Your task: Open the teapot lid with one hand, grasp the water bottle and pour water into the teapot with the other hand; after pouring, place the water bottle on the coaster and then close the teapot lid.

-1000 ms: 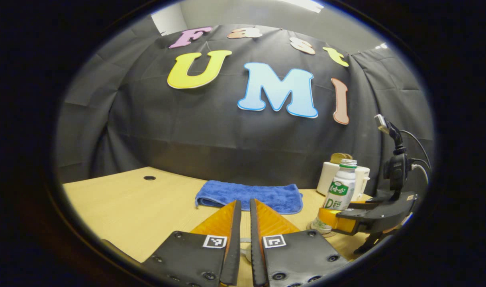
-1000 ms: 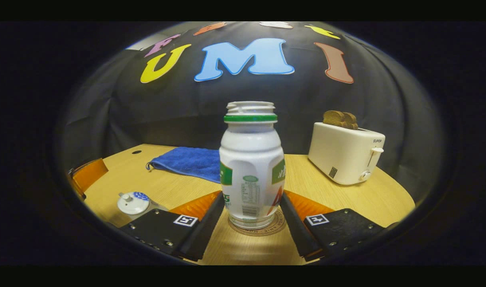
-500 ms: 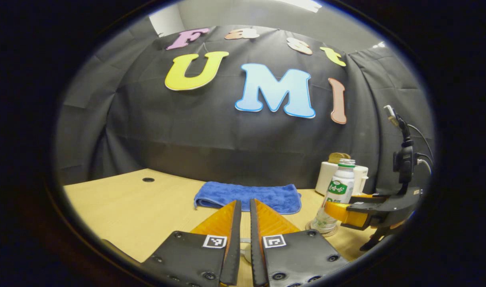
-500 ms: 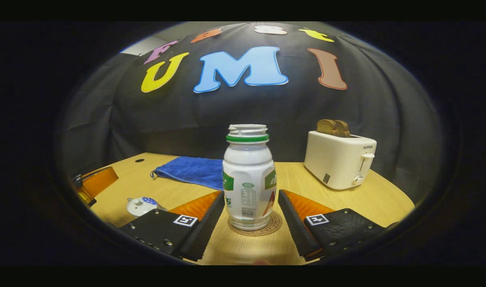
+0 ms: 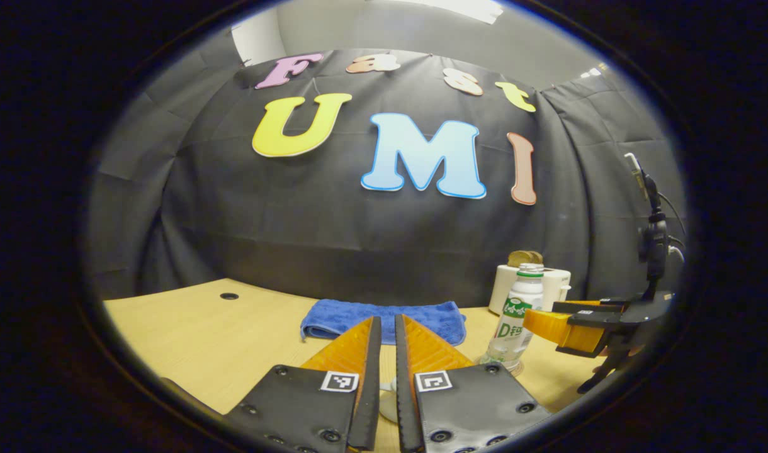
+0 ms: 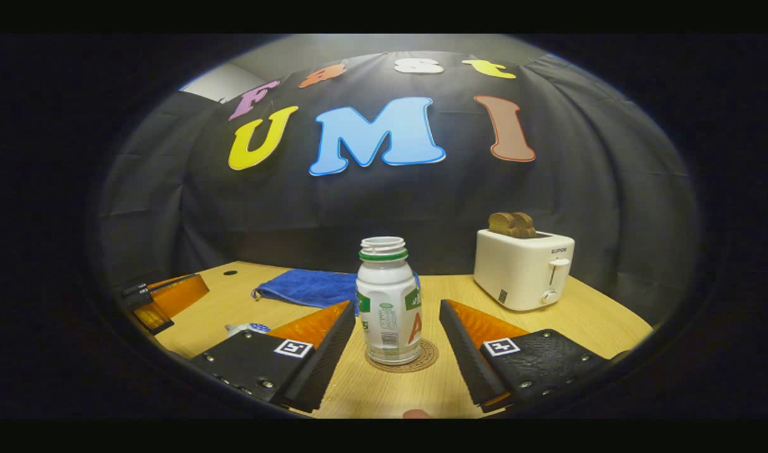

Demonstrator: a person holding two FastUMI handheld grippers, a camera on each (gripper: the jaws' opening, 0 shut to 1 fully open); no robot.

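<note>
The bottle [image 6: 388,301] is standing on the coaster [image 6: 425,359]; the towel [image 6: 308,287] is lying behind-left, the toaster [image 6: 524,269] sitting right.

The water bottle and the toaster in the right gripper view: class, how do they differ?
The water bottle is a narrow rounded cylinder; the toaster is a wide box. The water bottle's mouth is open, without a cap; the toaster's top holds brown bread. The water bottle stands on a round coaster; the toaster sits directly on the table. Both are white and upright.
</note>
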